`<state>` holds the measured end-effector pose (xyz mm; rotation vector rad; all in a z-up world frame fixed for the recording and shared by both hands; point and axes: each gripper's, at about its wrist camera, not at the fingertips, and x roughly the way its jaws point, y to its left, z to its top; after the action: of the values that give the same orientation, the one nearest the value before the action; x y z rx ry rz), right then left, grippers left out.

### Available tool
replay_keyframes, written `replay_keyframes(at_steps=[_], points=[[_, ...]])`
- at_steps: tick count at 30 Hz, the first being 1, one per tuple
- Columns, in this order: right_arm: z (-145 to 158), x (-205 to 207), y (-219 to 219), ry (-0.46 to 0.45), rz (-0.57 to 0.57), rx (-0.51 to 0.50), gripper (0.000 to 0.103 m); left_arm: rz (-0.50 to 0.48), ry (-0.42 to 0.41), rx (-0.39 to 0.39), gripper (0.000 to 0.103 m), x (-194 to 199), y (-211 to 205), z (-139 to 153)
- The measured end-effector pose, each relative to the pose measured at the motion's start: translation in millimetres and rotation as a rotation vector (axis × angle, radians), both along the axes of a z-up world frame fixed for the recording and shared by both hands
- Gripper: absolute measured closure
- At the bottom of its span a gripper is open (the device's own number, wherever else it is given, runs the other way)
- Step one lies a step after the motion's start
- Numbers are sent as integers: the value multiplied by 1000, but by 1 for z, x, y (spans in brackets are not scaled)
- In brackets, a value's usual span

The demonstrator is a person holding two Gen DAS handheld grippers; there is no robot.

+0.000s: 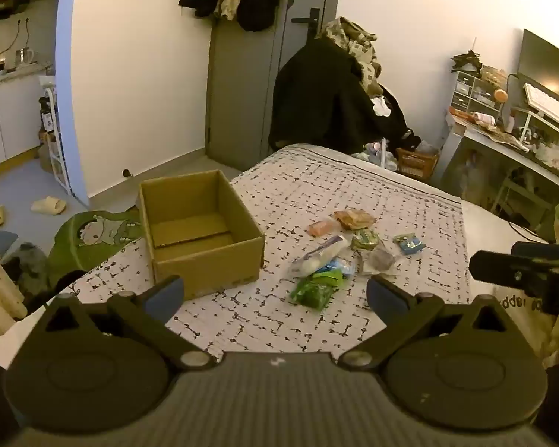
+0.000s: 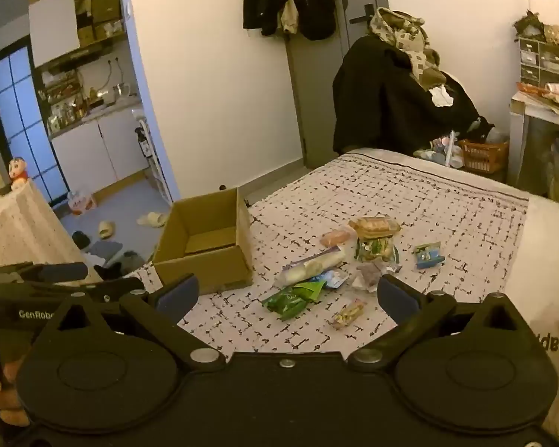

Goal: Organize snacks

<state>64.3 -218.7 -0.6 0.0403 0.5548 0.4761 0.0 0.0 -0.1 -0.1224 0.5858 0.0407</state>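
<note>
An empty cardboard box point(image 1: 201, 231) point(image 2: 205, 246) stands open on the patterned bedspread point(image 1: 316, 186) point(image 2: 410, 201). To its right lie several snack packets: a green pack point(image 1: 313, 290) point(image 2: 292, 298), a long white pack point(image 1: 320, 255) point(image 2: 313, 264), a pink pack point(image 1: 321, 228) point(image 2: 333, 238), a brown pack point(image 1: 355, 219) point(image 2: 374, 226) and a small blue pack point(image 1: 410, 244) point(image 2: 428, 255). My left gripper point(image 1: 275, 292) hovers open near the bed's front edge, short of the packets. My right gripper point(image 2: 287, 294) is open too, with nothing between its fingers.
A chair piled with dark clothes point(image 1: 335, 100) point(image 2: 395, 100) stands beyond the bed's far end. A cluttered desk point(image 1: 510, 138) is at the right, an orange basket point(image 2: 482, 154) on the floor. Slippers point(image 1: 48, 205) lie by the kitchen doorway at left. A green cushion point(image 1: 93, 236) sits beside the box.
</note>
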Motion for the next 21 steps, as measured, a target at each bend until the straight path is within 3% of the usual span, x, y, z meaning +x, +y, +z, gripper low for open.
replay_keyframes(at_steps=[3, 7, 21], points=[[-3, 0, 7, 3, -11, 5, 0, 3, 0, 1, 0, 3, 2, -2], [-10, -1, -16, 20, -8, 94, 0, -12, -12, 22, 0, -5, -11, -1], [-6, 3, -11, 65, -13, 55, 0, -8, -22, -16, 0, -5, -9, 0]])
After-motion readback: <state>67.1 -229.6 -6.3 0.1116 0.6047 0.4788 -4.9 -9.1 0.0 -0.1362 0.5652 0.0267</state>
